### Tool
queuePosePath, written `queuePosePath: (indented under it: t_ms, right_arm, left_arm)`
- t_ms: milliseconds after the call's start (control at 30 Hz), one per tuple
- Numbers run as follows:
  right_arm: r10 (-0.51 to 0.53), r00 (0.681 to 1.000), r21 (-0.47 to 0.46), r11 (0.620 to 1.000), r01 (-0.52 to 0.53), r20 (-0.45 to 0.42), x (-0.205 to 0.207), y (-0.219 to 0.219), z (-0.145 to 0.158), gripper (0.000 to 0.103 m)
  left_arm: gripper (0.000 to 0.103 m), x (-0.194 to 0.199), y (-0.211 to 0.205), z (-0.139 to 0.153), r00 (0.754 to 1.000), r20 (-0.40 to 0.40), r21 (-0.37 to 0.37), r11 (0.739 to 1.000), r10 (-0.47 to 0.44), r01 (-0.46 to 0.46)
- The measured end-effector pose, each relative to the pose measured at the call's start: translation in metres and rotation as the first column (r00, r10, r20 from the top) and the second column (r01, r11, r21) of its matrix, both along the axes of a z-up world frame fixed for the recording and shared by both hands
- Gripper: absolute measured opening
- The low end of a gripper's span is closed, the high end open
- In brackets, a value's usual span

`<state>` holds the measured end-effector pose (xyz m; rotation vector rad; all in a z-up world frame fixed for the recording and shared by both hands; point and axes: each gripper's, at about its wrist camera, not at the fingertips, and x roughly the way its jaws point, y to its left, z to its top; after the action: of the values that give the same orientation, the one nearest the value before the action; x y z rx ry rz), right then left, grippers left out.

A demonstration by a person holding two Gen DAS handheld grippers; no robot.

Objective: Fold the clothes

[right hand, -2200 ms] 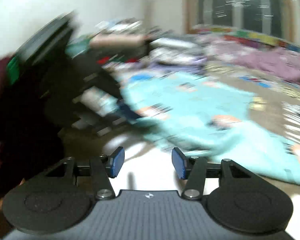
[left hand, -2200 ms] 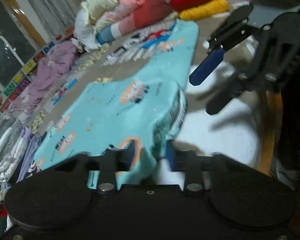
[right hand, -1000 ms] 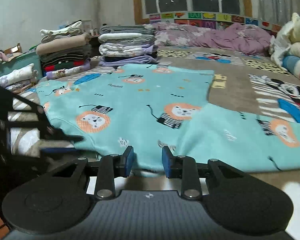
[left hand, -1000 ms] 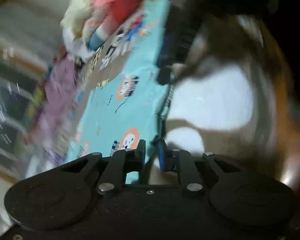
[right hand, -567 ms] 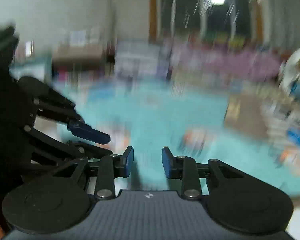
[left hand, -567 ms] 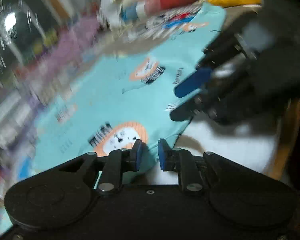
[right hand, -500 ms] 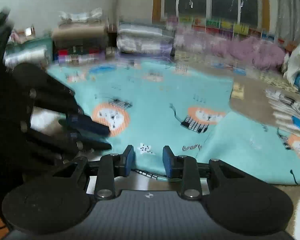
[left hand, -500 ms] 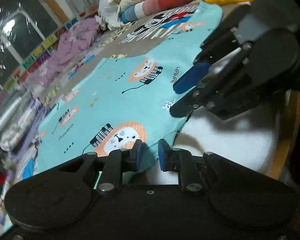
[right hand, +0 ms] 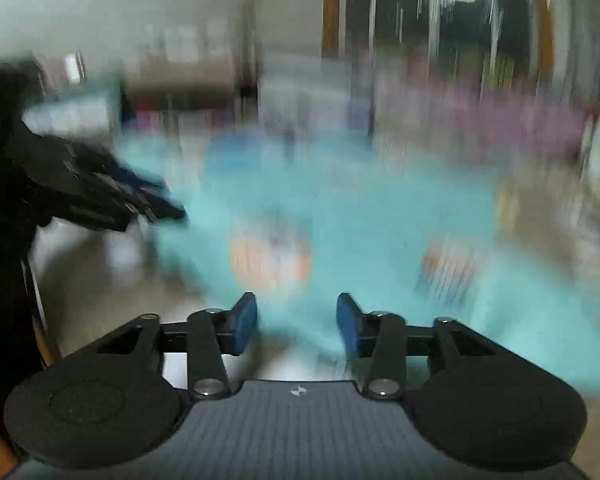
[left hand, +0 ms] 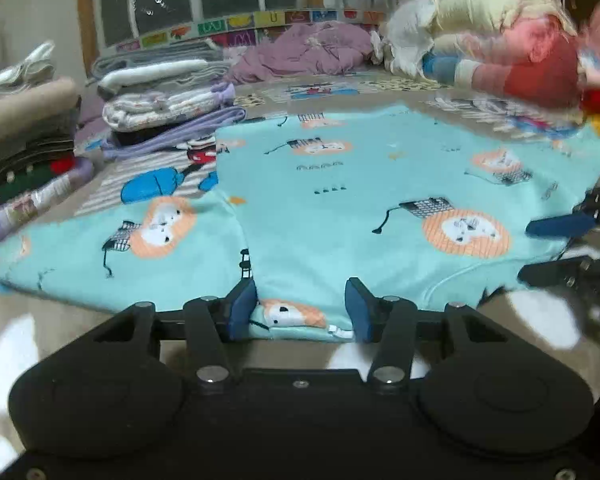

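A light turquoise garment (left hand: 340, 208) with orange lion prints lies spread flat on the bed, a sleeve reaching out to the left. My left gripper (left hand: 300, 314) is open at its near hem, one finger on each side of a hem section. My right gripper (right hand: 297, 326) is open over the garment's (right hand: 360, 216) near edge; that view is heavily blurred. The right gripper also shows at the right edge of the left wrist view (left hand: 568, 246), by the garment's right corner. The left gripper shows at the left of the right wrist view (right hand: 152, 204).
Stacks of folded clothes (left hand: 32, 152) stand at the left, with more (left hand: 168, 96) behind. A loose pile of clothes (left hand: 500, 60) lies at the back right, a purple heap (left hand: 300, 52) under the window. The bed has a cartoon-print sheet (left hand: 148, 184).
My left gripper has opened from nearly shut and swung round to face the garment's hem straight on. My right gripper has opened wider and is moving fast, blurring its view.
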<state>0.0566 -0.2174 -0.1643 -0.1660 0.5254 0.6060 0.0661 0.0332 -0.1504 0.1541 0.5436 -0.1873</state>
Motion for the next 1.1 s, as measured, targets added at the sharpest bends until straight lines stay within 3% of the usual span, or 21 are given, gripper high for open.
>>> queuePosePath:
  t_ms: [67, 167, 267, 367, 500, 600, 733, 867, 967, 1000, 1100]
  right_arm:
    - [-0.002, 1.0, -0.015, 1.0, 0.002, 0.011, -0.005, -0.001, 0.004, 0.048]
    - [-0.006, 1.0, -0.034, 0.999, 0.007, 0.028, -0.011, -0.002, 0.009, 0.048]
    - [-0.021, 0.996, 0.009, 1.0, 0.02, 0.082, -0.02, -0.002, 0.021, 0.047]
    - [-0.019, 0.983, 0.057, 0.998, 0.009, 0.181, -0.029, 0.004, 0.034, 0.047]
    - [0.018, 0.971, 0.053, 0.998, -0.031, 0.238, -0.03, 0.023, 0.041, 0.047]
    - [0.093, 0.957, 0.019, 0.995, -0.102, 0.274, -0.027, 0.055, 0.04, 0.047]
    - [0.228, 0.936, -0.06, 0.974, -0.22, 0.266, -0.023, 0.106, 0.024, 0.047]
    - [0.298, 0.941, -0.093, 0.954, -0.286, 0.162, -0.011, 0.137, 0.005, 0.047]
    - [0.3, 0.947, -0.062, 0.954, -0.295, 0.111, -0.003, 0.138, 0.002, 0.049]
    - [0.301, 0.949, -0.043, 0.954, -0.298, 0.091, 0.001, 0.136, 0.002, 0.049]
    - [0.301, 0.95, -0.021, 0.954, -0.3, 0.084, -0.001, 0.132, 0.001, 0.05]
  left_arm:
    - [0.049, -0.007, 0.001, 0.009, 1.0, 0.017, 0.01, 1.0, 0.0, 0.0]
    - [0.049, -0.007, 0.01, -0.012, 0.999, -0.047, -0.031, 1.0, -0.003, 0.002]
    - [0.05, -0.006, 0.019, 0.006, 0.999, -0.043, -0.065, 0.998, -0.003, 0.0]
    - [0.05, -0.009, 0.028, 0.021, 0.999, 0.028, -0.059, 0.998, 0.038, -0.036]
    - [0.05, 0.006, 0.056, 0.032, 0.994, 0.001, -0.164, 0.981, 0.109, -0.107]
    - [0.049, 0.025, 0.069, 0.038, 0.994, -0.046, -0.265, 0.958, 0.102, -0.111]
    - [0.049, 0.059, 0.067, 0.04, 0.995, -0.103, -0.347, 0.936, 0.018, -0.053]
    - [0.049, 0.101, 0.054, 0.032, 0.984, -0.175, -0.297, 0.954, -0.016, -0.038]
    - [0.049, 0.137, 0.065, 0.017, 0.974, -0.226, -0.279, 0.956, 0.023, -0.088]
    - [0.045, 0.145, 0.077, 0.017, 0.973, -0.222, -0.317, 0.94, 0.059, -0.129]
    - [0.048, 0.148, 0.124, 0.028, 0.955, -0.21, -0.485, 0.826, 0.208, -0.287]
